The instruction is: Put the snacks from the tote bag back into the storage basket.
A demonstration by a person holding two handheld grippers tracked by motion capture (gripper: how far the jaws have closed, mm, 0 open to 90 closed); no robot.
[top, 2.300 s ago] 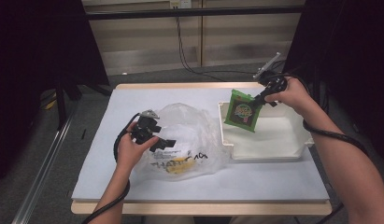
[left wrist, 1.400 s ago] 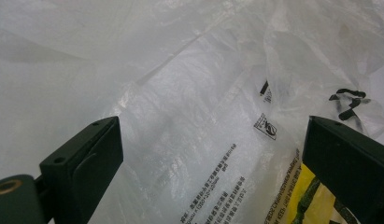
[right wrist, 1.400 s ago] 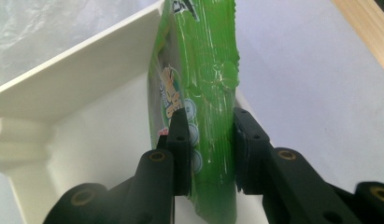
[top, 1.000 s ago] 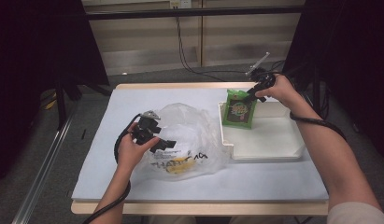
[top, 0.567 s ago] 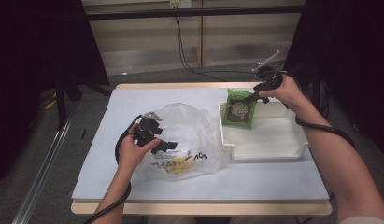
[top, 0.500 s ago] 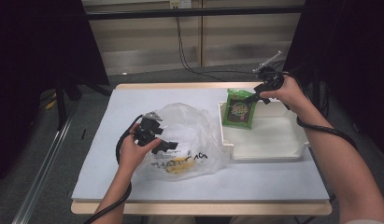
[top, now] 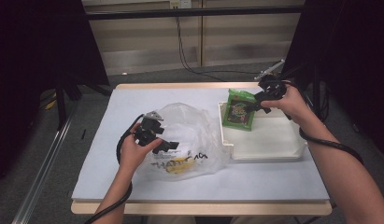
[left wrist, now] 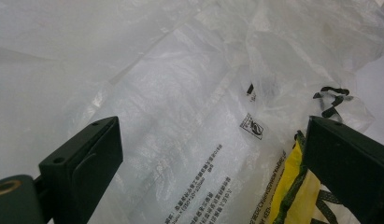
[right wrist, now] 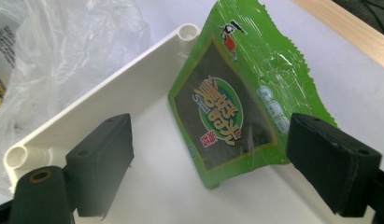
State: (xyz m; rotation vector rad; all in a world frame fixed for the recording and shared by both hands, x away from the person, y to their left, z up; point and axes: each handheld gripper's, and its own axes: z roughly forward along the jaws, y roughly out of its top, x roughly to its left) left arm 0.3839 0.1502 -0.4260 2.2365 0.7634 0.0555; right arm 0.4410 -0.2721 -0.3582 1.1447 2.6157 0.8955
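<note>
A green snack packet [top: 239, 110] [right wrist: 231, 107] stands on edge in the far left corner of the white tray [top: 273, 140] [right wrist: 87, 109], leaning on its wall. My right gripper [top: 259, 106] [right wrist: 222, 172] is open just to its right. Its jaws have just been opening, and the packet stands free ahead of them with neither pad touching it. My left gripper [top: 166, 140] [left wrist: 213, 168] is open over the crumpled clear plastic bag [top: 194, 133] [left wrist: 180, 93], jaws wide apart on either side of the printed film. A yellow packet [top: 178, 164] [left wrist: 292, 196] lies inside the bag.
The bag and the tray sit side by side on a white sheet [top: 133, 100] over a wooden table [top: 180, 86]. Black cables trail from both grippers. The tray floor to the right of the packet is bare. Dark curtains flank the table.
The right gripper has let go of the green packet and drawn back a little to the right. The packet stays leaning in the tray corner. The left hand has kept still.
</note>
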